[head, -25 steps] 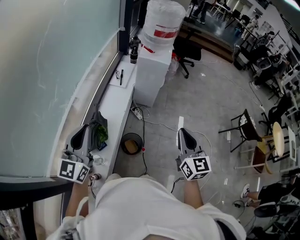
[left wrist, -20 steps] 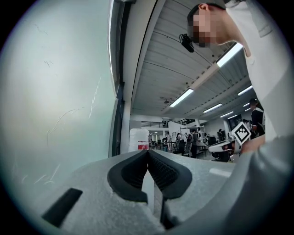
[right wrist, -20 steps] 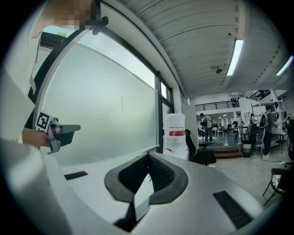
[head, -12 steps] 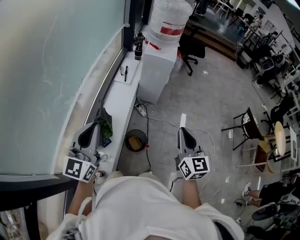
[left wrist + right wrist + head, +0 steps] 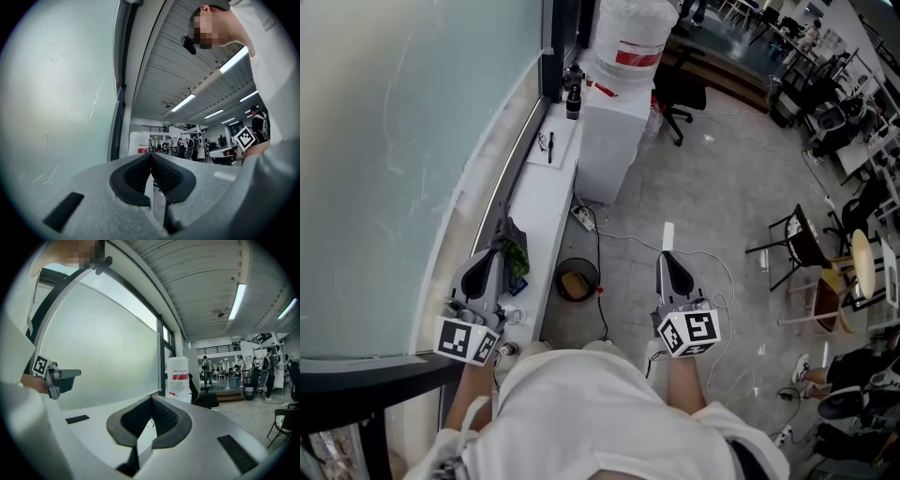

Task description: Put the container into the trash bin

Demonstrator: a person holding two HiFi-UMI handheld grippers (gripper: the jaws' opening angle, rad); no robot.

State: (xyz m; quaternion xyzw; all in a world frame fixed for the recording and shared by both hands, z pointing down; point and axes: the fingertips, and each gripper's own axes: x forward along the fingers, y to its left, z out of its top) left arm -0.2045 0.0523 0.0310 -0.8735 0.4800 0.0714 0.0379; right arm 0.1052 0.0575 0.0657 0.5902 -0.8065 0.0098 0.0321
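A round black trash bin (image 5: 577,282) stands on the grey floor beside the white ledge (image 5: 546,202), with something brown inside it. On the ledge, a crumpled green item (image 5: 517,256) lies just right of my left gripper (image 5: 498,248); whether it is the container I cannot tell. The left gripper hovers over the ledge, shut and empty, its pads (image 5: 159,171) meeting with nothing between. My right gripper (image 5: 665,257) hangs over the floor to the right of the bin, also shut and empty (image 5: 151,401), pointing level along the ledge.
A frosted glass wall (image 5: 403,141) runs along the left of the ledge. A white water dispenser (image 5: 614,141) stands at the ledge's far end, with a black bottle (image 5: 572,98) and glasses (image 5: 545,142) nearby. A power strip (image 5: 584,217) and cables lie on the floor; chairs (image 5: 797,246) stand right.
The right gripper has shifted slightly across the floor area and the view has drifted a little. The left gripper stayed over the ledge. Both stay shut and empty.
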